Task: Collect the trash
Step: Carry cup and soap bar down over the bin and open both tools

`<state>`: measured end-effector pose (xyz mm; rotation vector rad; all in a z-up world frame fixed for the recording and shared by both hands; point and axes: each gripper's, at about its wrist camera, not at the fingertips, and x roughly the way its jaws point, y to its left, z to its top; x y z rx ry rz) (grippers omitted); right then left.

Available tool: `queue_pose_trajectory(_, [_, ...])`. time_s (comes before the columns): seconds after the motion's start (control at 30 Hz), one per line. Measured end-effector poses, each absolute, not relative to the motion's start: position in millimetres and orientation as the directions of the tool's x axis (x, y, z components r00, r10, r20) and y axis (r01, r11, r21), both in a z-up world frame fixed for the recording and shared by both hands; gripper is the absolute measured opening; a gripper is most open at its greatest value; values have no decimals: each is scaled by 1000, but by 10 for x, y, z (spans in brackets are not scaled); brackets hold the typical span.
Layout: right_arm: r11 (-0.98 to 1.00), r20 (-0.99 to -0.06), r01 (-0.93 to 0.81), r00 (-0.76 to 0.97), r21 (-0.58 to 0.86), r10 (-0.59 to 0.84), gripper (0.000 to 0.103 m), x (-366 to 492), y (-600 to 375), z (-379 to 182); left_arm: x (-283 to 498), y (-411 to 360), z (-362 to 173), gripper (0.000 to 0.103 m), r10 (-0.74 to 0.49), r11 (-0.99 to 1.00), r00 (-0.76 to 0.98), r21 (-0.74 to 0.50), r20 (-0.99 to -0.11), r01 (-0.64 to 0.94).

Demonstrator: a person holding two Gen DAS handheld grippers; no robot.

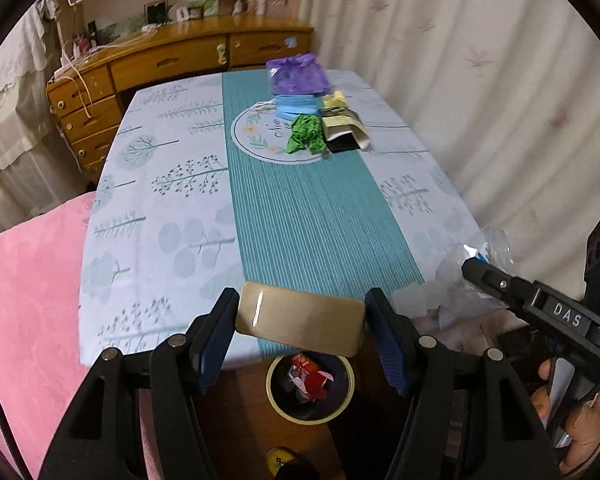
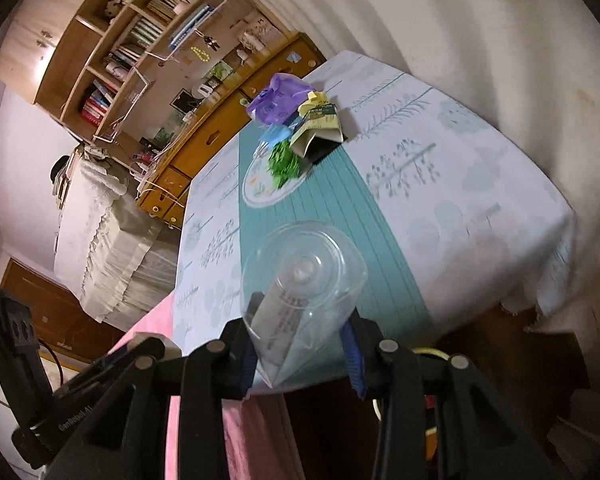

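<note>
Two grippers each carry a piece of trash above the near end of the table [image 1: 152, 208]. In the left wrist view the left gripper [image 1: 302, 320] sits at bottom centre, its blue-padded fingers [image 1: 216, 336] pressed against the two short ends of a flat tan rectangular packet [image 1: 300, 322], jaws roughly half spread to span it. Just below the packet, on the wooden floor, stands a round waste bin [image 1: 310, 388] with a pale rim, holding red and white scraps.

At the right edge of that view the right gripper [image 1: 476, 270] reaches in from the lower right, a person's hand [image 1: 580, 428] on its handle, with crinkled clear plastic at its tip. In the right wrist view the right gripper [image 2: 300, 340] is at bottom centre, jaws fairly narrow, clamping the squashed lower part of a clear plastic bottle [image 2: 304, 276]; the bottle's round base faces forward above the fingers and a pale label shows inside.

More trash lies well apart from both grippers in the upper middle of the left view: a purple plastic bag [image 1: 298, 74], a blue face mask [image 1: 296, 108], a crumpled green wrapper [image 1: 306, 134] and a yellow-and-black carton [image 1: 342, 126], clustered on the teal table runner [image 1: 312, 220] near the far end.
</note>
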<state>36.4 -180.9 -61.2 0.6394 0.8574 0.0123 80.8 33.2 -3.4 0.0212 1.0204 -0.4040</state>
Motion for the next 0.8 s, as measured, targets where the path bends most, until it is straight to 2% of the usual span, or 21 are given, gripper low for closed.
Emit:
queue_pose_trajectory(0.23, [854, -744, 238, 628, 462, 227, 36, -275, -1443, -550, 292, 475, -154, 63, -350, 904, 408, -191, -843, 382])
queue_pose_trajectory(0.47, [880, -815, 270, 545, 391, 196, 36, -553, -1386, -821, 5, 392, -467, 63, -351, 896, 326, -213, -878, 389])
queue_pose_trajectory(0.67, [884, -887, 321, 424, 339, 186, 36, -644, -1453, -1576, -74, 260, -1026, 63, -306, 911, 259, -203, -916, 359])
queue_pose_trajectory(0.8, [896, -924, 334, 339, 293, 176, 36, -584, -1519, -2279, -17, 157, -1701, 63, -283, 926, 210, -210, -936, 313])
